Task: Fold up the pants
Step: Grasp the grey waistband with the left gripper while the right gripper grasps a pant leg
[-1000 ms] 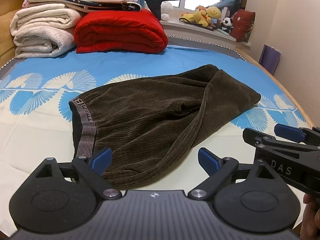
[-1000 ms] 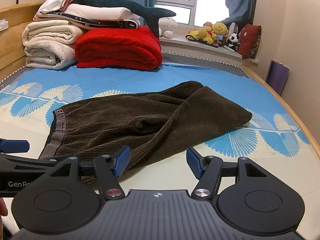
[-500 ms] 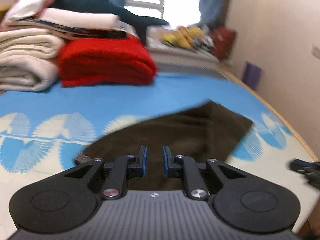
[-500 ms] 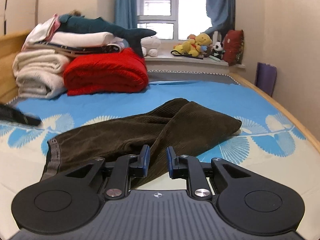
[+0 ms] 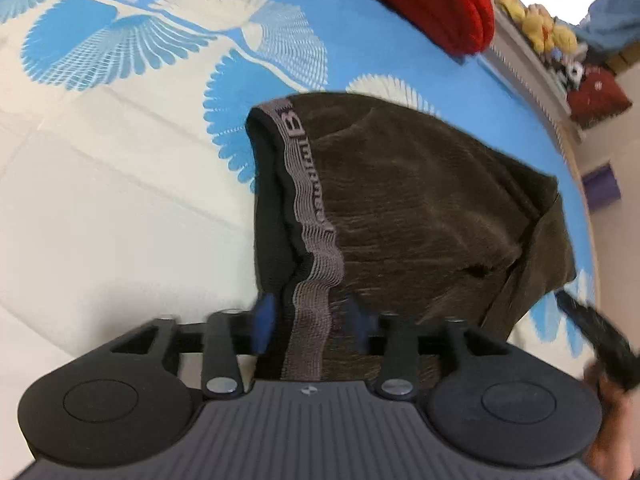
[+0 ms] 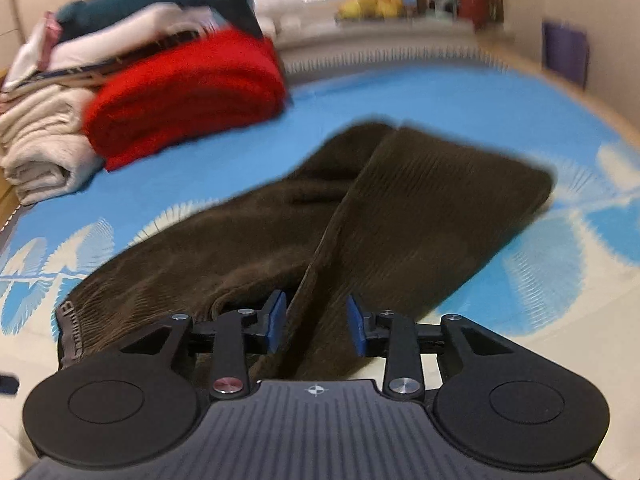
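Observation:
Dark brown corduroy pants [image 5: 420,208] lie crumpled on the bed, with a grey elastic waistband [image 5: 312,220]. My left gripper [image 5: 314,320] is open, its blue pads on either side of the waistband's near end. The pants also show in the right wrist view [image 6: 400,208]. My right gripper [image 6: 316,320] is open, its pads straddling a raised fold of the fabric at the near edge. The right gripper also shows, blurred, at the right edge of the left wrist view [image 5: 596,340].
The bed sheet [image 5: 120,200] is blue and cream with fan patterns. A folded red blanket [image 6: 188,96], cream blankets [image 6: 40,148] and a plush shark lie at the head of the bed. Soft toys line the window sill [image 6: 380,0]. A wall runs along the right.
Both grippers, shut half a second ago, have opened and dropped down onto the pants. The left one now straddles the waistband, the right one a fold.

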